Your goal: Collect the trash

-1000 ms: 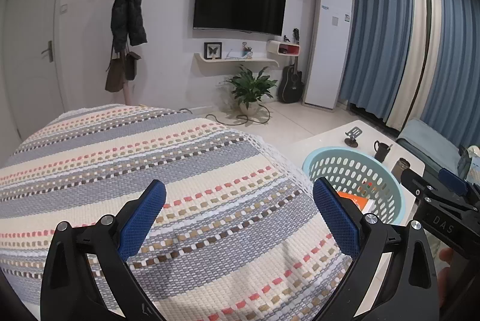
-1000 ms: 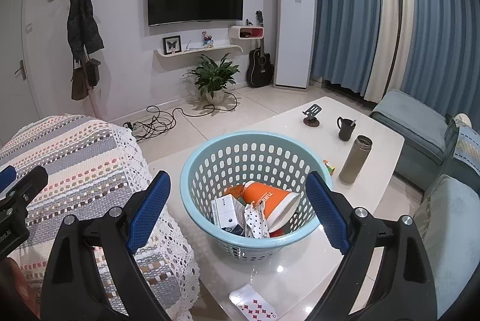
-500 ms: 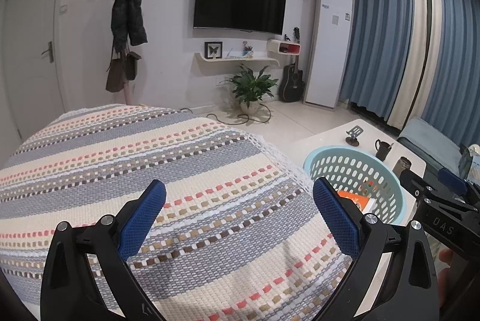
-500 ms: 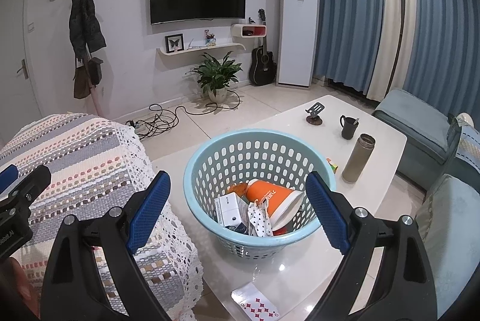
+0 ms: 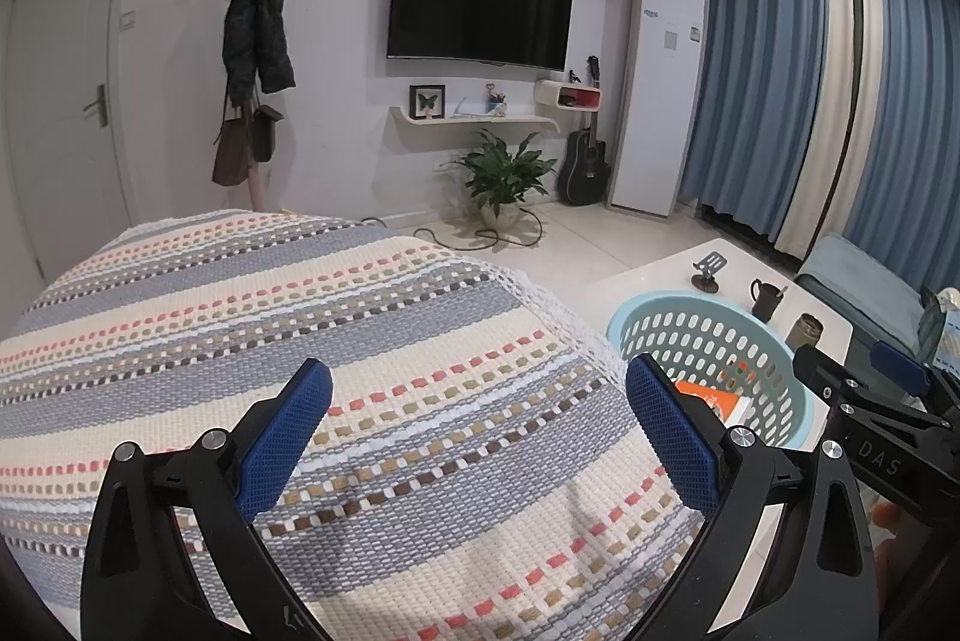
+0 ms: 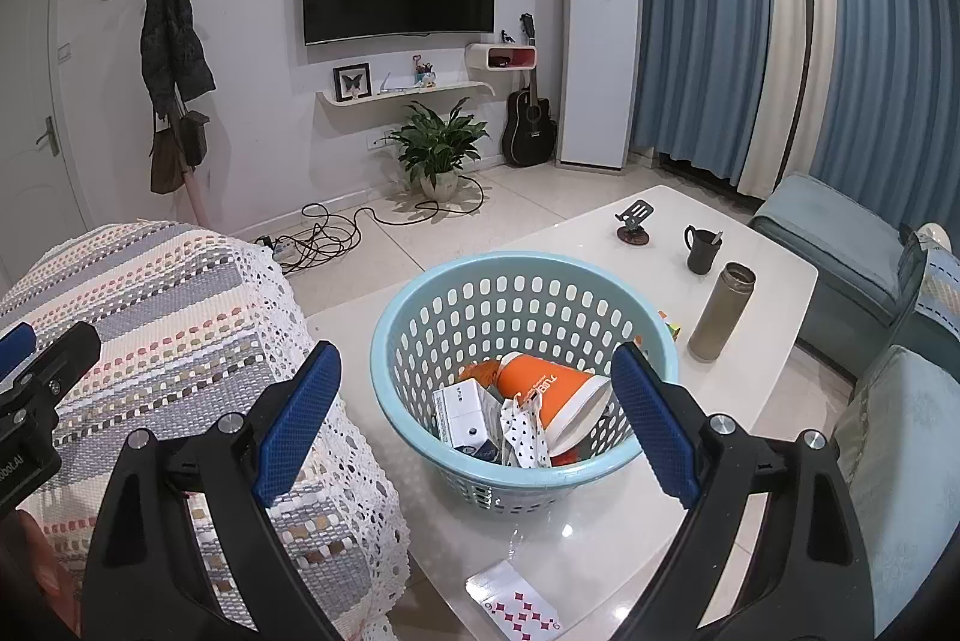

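"DAS" on right hand-held gripper (image 5: 888, 389), nine-of-diamonds card (image 6: 521, 605), basket (image 6: 522, 275)

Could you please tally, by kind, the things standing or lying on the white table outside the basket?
On the white table, outside the blue basket:
Phone stand: 1
Black mug: 1
Steel flask: 1
Small multicoloured cube, partly hidden behind the basket: 1
Playing card: 1
Total: 5

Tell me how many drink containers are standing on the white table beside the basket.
2: a black mug near the table's far side, and a metal flask nearer, just right of the blue basket. Others could be hidden behind the basket.
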Available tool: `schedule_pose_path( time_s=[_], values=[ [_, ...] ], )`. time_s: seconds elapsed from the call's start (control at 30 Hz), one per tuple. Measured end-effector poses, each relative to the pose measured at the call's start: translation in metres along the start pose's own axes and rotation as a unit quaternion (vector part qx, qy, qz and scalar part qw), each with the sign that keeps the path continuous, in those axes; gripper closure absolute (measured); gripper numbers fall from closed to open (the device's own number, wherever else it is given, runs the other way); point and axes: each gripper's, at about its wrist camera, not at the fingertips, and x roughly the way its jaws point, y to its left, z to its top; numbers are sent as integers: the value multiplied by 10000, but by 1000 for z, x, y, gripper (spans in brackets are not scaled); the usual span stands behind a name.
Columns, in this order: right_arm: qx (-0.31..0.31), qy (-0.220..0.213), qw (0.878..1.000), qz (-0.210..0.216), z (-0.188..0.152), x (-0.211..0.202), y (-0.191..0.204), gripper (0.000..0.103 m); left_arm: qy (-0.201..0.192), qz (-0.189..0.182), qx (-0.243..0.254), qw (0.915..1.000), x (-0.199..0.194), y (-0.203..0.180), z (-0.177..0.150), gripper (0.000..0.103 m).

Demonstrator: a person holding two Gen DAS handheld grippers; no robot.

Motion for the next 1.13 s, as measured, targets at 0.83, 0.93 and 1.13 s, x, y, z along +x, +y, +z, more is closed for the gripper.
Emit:
schedule_pose_path(
  time_s=[0.83,0.93,1.13],
  values=[
    [-13,4,10000,18,-1,0,0,16,-97,243,241,9994,-6,-13,-1,8],
    [-16,-5,10000,15,0,-1,-1,16,-72,206,223,9995,-6,-13,-1,8],
    [-28,-78,10000,32,7,-8,-2,16,-30,176,209,9996,-6,-13,3,8]
  ],
)
